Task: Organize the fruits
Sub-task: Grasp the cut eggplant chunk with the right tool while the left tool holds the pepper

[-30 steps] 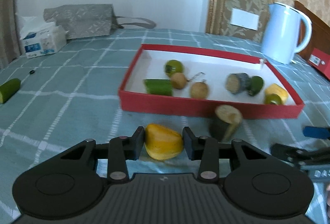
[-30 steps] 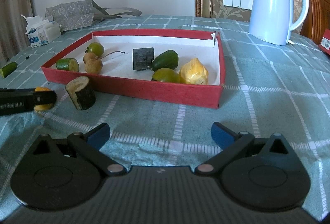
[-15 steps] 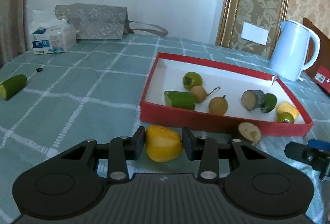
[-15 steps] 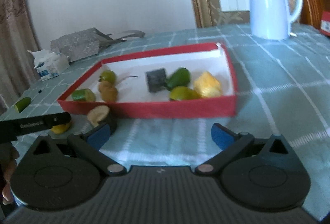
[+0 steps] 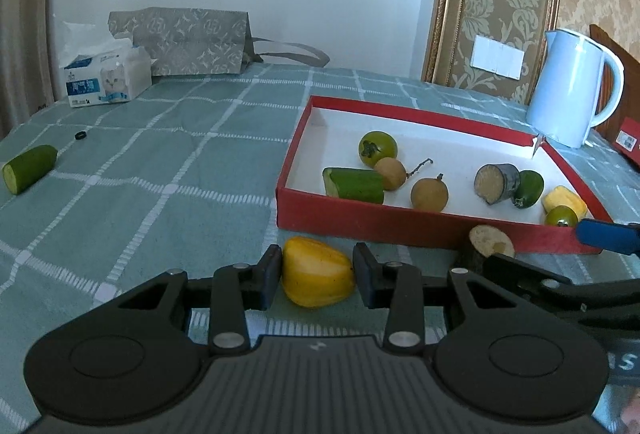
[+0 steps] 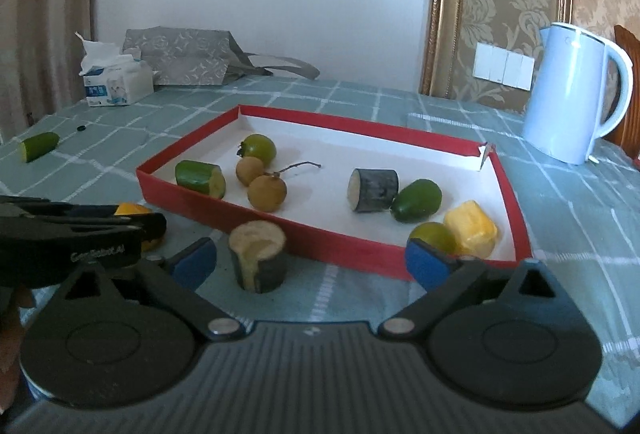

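My left gripper (image 5: 318, 274) is shut on a yellow fruit (image 5: 316, 272) just in front of the red tray (image 5: 360, 224), low over the tablecloth. My right gripper (image 6: 308, 260) is open, its blue fingers on either side of a dark-skinned cut fruit stub (image 6: 259, 260) that stands on the cloth before the tray (image 6: 340, 248); the stub also shows in the left wrist view (image 5: 490, 240). The tray holds several fruits: green tomatoes, longans, a cucumber piece (image 6: 200, 178), a dark stub, a yellow piece. Another cucumber piece (image 5: 28, 168) lies far left.
A pale blue kettle (image 5: 570, 98) stands behind the tray at the right. A tissue box (image 5: 104, 80) and a grey bag (image 5: 188, 42) sit at the table's far edge. A small black ring (image 5: 80, 134) lies on the cloth. A red box (image 5: 628, 140) is at the far right.
My right gripper moved left and forward so its open fingers now flank the stub. My left gripper stayed shut on the yellow fruit while its view shifted left and rose.
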A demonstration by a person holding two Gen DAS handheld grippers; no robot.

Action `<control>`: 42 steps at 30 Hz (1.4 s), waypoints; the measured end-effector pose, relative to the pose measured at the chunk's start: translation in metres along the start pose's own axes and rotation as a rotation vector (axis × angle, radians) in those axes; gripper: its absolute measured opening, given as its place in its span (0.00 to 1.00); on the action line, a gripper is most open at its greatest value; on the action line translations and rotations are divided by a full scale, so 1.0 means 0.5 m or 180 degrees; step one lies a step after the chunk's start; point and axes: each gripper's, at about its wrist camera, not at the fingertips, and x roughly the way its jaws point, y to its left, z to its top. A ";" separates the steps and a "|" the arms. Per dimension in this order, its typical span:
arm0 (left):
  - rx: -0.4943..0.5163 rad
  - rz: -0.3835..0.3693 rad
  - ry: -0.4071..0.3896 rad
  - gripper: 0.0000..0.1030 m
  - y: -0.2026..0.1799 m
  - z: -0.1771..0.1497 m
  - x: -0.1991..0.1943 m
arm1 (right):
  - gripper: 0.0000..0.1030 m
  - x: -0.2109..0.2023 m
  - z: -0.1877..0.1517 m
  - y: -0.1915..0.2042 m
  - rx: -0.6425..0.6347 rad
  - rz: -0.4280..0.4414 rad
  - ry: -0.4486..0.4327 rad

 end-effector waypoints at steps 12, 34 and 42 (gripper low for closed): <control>-0.0025 -0.0024 0.0035 0.37 0.000 -0.004 0.001 | 0.81 0.010 -0.006 0.016 0.0004 -0.0049 0.0035; 0.0002 -0.0012 0.0035 0.37 0.003 -0.006 0.000 | 0.30 0.045 -0.012 0.018 0.0166 0.0119 0.0210; 0.0000 -0.0013 0.0036 0.37 0.002 -0.006 0.000 | 0.30 0.001 -0.032 -0.027 0.0193 0.0023 0.0141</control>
